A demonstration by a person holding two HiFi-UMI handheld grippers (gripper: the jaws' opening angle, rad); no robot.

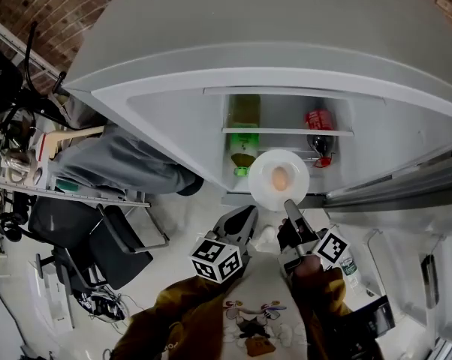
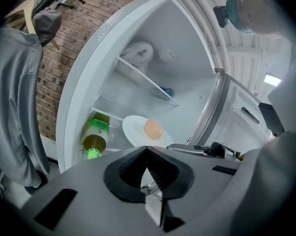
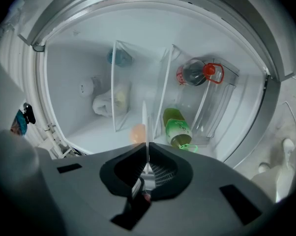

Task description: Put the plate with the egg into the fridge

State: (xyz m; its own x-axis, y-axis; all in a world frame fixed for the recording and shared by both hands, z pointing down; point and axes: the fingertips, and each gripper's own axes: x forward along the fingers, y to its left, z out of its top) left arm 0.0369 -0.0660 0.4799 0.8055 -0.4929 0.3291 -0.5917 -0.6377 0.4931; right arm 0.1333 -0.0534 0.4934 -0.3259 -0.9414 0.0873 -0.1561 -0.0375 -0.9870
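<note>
A white plate carrying a brown egg hangs in front of the open fridge, level with its lower shelves. My right gripper is shut on the plate's near rim. From the right gripper view the plate is edge-on between the jaws, with the egg on its left face. My left gripper sits just left of the plate, shut, holding nothing. In the left gripper view the plate and egg lie beyond the closed jaw tips.
A green bottle and a red-capped cola bottle lie on the fridge shelves behind the plate. A white bag sits deeper inside. The fridge door stands open at right. A grey jacket and a black chair are at left.
</note>
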